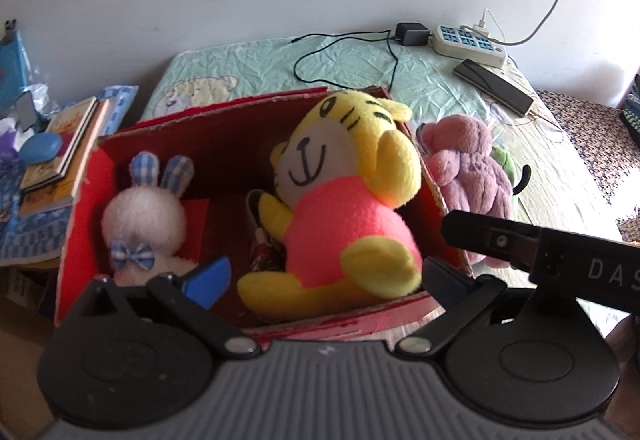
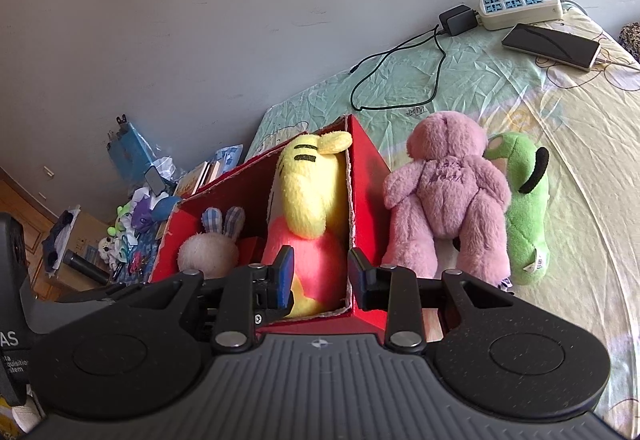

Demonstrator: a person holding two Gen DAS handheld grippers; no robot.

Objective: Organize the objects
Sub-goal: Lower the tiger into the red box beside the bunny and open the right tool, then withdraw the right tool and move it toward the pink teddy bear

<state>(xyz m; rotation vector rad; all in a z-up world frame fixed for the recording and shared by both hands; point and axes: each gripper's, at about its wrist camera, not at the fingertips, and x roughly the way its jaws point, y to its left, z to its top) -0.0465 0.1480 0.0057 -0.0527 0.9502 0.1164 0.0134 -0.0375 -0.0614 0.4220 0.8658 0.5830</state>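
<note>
Left wrist view: one red cardboard box with rough torn edges on the bed. Inside: one fleecy yellow tiger toy in pink, one fluffy white rabbit toy with checked ears. The left gripper has its fingers spread, empty, over the box's near edge. Outside, right: one pink bear.

Right wrist view: the right gripper has its fingers partly spread, nothing pinched, just before the box's right wall. Beside the bear, one green toy. Beyond: one power strip, one phone.
</note>
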